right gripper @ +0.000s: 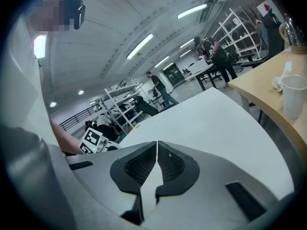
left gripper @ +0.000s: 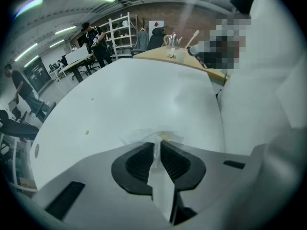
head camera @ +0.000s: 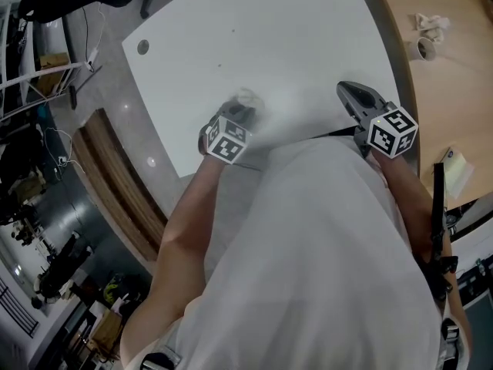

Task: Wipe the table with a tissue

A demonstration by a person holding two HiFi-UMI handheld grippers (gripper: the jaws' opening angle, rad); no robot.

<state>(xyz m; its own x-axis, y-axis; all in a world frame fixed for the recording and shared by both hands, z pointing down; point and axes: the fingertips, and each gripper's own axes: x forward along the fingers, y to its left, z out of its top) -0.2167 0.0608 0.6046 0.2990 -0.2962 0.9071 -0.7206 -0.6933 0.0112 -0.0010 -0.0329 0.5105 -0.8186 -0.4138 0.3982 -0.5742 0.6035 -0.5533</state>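
L tool (left gripper: 157, 146) tight on tissue (left gripper: 161, 183) (R tool (right gripper: 157, 150) jaws together); cup (right gripper: 293, 96) on wood desk (right gripper: 259, 83) beyond

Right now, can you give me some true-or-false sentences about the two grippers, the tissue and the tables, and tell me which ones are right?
1. The left gripper is shut on a tissue. True.
2. The right gripper is holding a tissue too. False: its jaws are together with nothing between them.
3. The tissue is down on a white table. True.
4. A paper cup stands on the white table. False: the paper cup stands on the wooden table beside it.
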